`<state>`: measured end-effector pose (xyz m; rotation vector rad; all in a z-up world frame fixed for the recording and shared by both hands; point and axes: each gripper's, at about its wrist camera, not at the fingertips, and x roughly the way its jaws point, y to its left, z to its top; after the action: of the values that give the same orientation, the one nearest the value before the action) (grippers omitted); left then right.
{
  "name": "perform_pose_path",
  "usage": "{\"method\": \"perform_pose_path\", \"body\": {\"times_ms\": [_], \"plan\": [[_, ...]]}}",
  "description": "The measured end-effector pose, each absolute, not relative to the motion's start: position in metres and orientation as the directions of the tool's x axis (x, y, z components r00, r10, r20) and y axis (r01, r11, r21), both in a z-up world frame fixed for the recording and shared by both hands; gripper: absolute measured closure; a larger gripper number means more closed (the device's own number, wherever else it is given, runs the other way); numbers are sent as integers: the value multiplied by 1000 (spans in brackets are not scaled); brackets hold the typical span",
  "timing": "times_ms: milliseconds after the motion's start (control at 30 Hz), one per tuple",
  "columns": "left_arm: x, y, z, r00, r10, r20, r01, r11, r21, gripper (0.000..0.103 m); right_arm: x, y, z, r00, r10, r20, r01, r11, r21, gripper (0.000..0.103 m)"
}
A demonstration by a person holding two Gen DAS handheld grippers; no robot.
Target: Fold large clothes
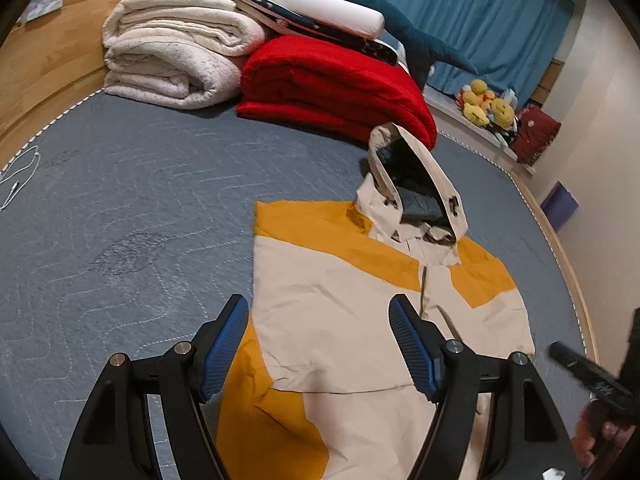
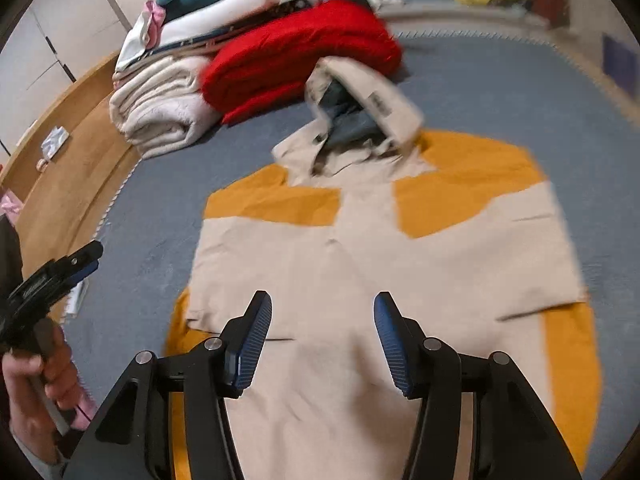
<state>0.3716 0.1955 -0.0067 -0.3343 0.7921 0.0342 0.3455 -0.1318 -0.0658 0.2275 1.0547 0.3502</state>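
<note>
A beige and mustard-yellow hooded jacket point(image 1: 340, 288) point(image 2: 360, 248) lies flat on the blue-grey quilted mattress point(image 1: 140, 200) point(image 2: 500, 88). Its hood point(image 1: 420, 184) point(image 2: 360, 96) points at the folded blankets. My left gripper point(image 1: 320, 308) hovers open over the jacket's left side, with nothing between its blue pads. My right gripper point(image 2: 323, 304) is open above the jacket's lower middle, also with nothing in it. In the right wrist view, the left gripper point(image 2: 90, 258) shows at the left edge, held by a hand point(image 2: 36, 376). A black finger point(image 1: 576, 362) of the right gripper shows at the right edge of the left wrist view.
A folded red blanket point(image 1: 340, 88) point(image 2: 300, 52) and a stack of white blankets point(image 1: 172, 52) point(image 2: 160, 120) lie beyond the hood. A white cable point(image 1: 20, 176) lies at the mattress's left edge by the wooden frame point(image 1: 48, 60). Yellow plush toys point(image 1: 488, 108) sit by the blue curtain point(image 1: 480, 20).
</note>
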Motion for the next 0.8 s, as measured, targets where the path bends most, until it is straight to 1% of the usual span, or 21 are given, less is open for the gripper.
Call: {"method": "perform_pose_path", "body": {"times_ms": [67,133,167,200,233,267,300,367,433,533,600,667,700,733,767,800], "plan": [[374,183,-12,698,-106,-709,-130,954,-270,39,344,-153,-59,489,376,-787,-132,924,360,48],[377,168,-16,692,-131,-710,-88,961,-263,62,340,-173,-73,481,368,-796,-72,921,382,48],[378,161,-18,689,-138,-711,-72,964,-256,66,345,-181,-84,463,371,-805,-36,915,401,48],[380,153,-20,684,-145,-715,-53,968,-247,74,347,-189,-97,441,379,-813,0,906,423,48],[381,147,-22,680,-149,-718,-42,969,-242,82,350,-202,-121,396,405,-824,72,881,467,48],[383,140,-24,672,-154,-724,-29,972,-233,85,353,-209,-139,373,430,-822,117,857,501,48],[384,132,-27,666,-160,-728,-12,974,-226,86,354,-216,-154,359,440,-823,158,841,518,48],[388,119,-30,658,-171,-733,21,978,-209,86,356,-230,-177,349,415,-840,235,829,507,48],[391,106,-33,652,-182,-736,56,980,-192,86,361,-235,-191,347,443,-827,272,796,541,48],[395,87,-39,626,-233,-744,123,972,-201,86,372,-231,-209,308,497,-811,273,771,576,48],[395,75,-43,599,-283,-749,171,959,-226,86,375,-227,-219,276,494,-824,280,779,561,48],[395,61,-46,563,-339,-753,230,940,-251,86,375,-228,-221,294,481,-826,303,772,558,49],[395,56,-48,548,-361,-755,251,931,-263,86,376,-228,-220,309,476,-824,309,769,560,56],[395,52,-50,530,-384,-756,268,922,-281,86,375,-228,-215,326,473,-819,307,766,564,66],[395,47,-54,500,-422,-757,285,905,-316,85,377,-227,-209,345,470,-813,296,767,569,89],[396,43,-58,463,-462,-756,300,885,-357,84,377,-226,-201,366,483,-795,279,758,589,93]]}}
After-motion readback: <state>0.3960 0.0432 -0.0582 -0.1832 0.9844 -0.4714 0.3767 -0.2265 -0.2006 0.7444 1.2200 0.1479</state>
